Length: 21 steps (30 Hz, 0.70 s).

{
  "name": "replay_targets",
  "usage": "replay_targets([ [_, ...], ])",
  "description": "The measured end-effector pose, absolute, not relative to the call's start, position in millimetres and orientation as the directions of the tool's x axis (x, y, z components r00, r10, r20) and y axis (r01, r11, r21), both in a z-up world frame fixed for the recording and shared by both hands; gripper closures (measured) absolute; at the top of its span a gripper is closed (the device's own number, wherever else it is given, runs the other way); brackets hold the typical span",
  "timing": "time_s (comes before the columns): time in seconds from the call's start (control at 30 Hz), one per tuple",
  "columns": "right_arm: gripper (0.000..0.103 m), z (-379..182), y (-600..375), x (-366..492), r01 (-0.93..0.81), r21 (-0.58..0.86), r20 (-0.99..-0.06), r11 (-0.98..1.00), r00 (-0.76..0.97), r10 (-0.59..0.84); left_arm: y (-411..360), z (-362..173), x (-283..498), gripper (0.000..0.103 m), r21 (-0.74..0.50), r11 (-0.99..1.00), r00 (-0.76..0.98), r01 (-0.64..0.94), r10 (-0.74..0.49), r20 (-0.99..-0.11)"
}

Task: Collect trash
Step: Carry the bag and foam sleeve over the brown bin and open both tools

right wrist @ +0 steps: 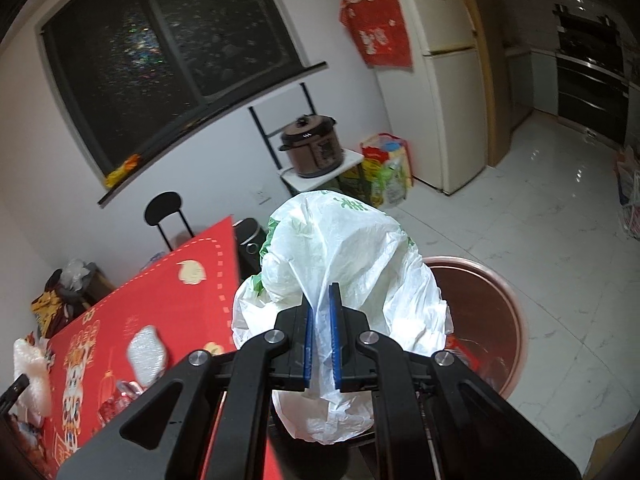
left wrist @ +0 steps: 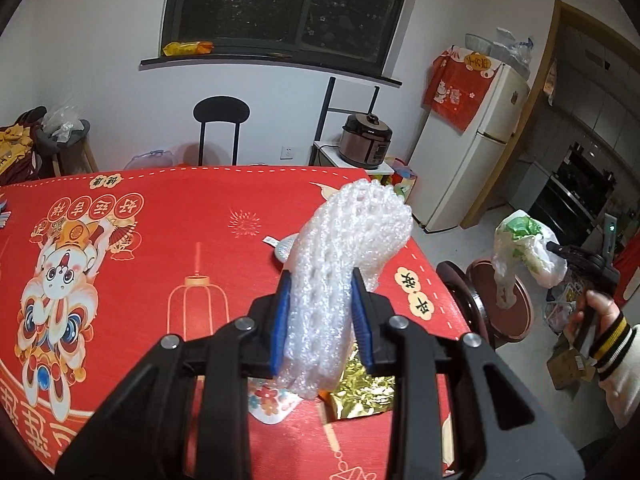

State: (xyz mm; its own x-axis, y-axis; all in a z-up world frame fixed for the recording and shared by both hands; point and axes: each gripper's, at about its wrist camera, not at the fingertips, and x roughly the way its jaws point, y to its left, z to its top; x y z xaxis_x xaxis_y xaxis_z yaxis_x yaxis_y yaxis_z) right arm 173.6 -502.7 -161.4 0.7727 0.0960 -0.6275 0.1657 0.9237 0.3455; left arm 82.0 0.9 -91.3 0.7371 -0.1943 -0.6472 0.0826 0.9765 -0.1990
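Note:
My left gripper (left wrist: 322, 280) is shut on a white foam fruit net (left wrist: 352, 248), held up above the red printed tablecloth (left wrist: 140, 248). A gold foil wrapper (left wrist: 360, 392) and a small printed wrapper (left wrist: 268, 400) lie on the cloth under it. My right gripper (right wrist: 323, 292) is shut on a white plastic bag with green print (right wrist: 340, 256), held off the table's right edge over a round brown stool (right wrist: 492, 304). In the left wrist view the same bag (left wrist: 524, 248) hangs at the right, above a person's hand in a striped cuff (left wrist: 600, 320). The foam net (right wrist: 30, 376) shows at the left edge of the right wrist view.
A silvery pouch (right wrist: 146, 350) lies on the cloth. Beyond the table stand a black chair (left wrist: 221, 120), a brown pressure cooker (left wrist: 366, 140) on a small stand, a white fridge (left wrist: 468, 152) and bags on the tiled floor (right wrist: 560, 240). A dark wooden chair back (left wrist: 460, 292) sits by the table's right edge.

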Motion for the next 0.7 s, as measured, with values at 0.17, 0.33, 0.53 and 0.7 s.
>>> replay_targets([
  [0.17,0.094,-180,-523,186,0.189,0.333,-0.663,0.924,0.743,0.087,-15,-92,84,0.072,-0.194,0.977,0.731,0.084,-0.193,-0.654],
  [0.33,0.088,-196,-536,193,0.204,0.331,-0.697,0.921,0.71,0.093,-36,-92,89,0.072,-0.184,0.977,0.724,0.11,-0.205,-0.659],
  [0.53,0.039,-190,-540,183,0.202,0.285,-0.683,0.937,0.729,0.051,-60,-91,101,0.072,-0.18,0.97,0.712,0.161,-0.24,-0.659],
  [0.7,0.012,-170,-541,166,0.202,0.234,-0.652,0.951,0.759,-0.001,-83,-91,109,0.072,-0.187,0.958,0.701,0.216,-0.285,-0.654],
])
